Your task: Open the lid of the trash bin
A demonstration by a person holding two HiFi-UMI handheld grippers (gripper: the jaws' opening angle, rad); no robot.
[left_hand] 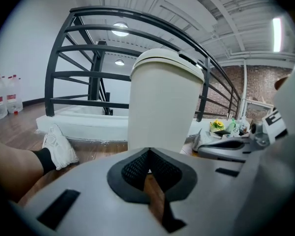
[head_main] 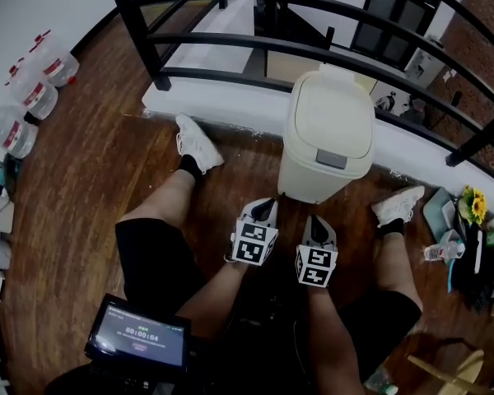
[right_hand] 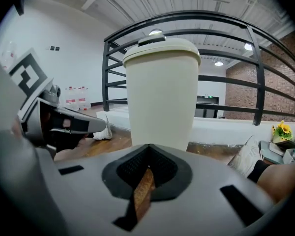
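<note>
A cream trash bin (head_main: 325, 137) stands on the wooden floor by the railing, its lid (head_main: 333, 122) down, with a grey push tab (head_main: 331, 159) at the lid's front edge. The bin (left_hand: 164, 102) fills the middle of the left gripper view, and the bin (right_hand: 161, 95) does the same in the right gripper view. My left gripper (head_main: 267, 210) and right gripper (head_main: 317, 225) sit side by side just short of the bin's base, both shut and holding nothing. Neither touches the bin.
A black metal railing (head_main: 255, 48) on a white ledge runs behind the bin. The person's legs and white shoes (head_main: 196, 142) flank the bin. Water bottles (head_main: 25, 97) stand at far left. Flowers (head_main: 474, 206) and clutter lie at right. A screen (head_main: 138, 336) sits near the lap.
</note>
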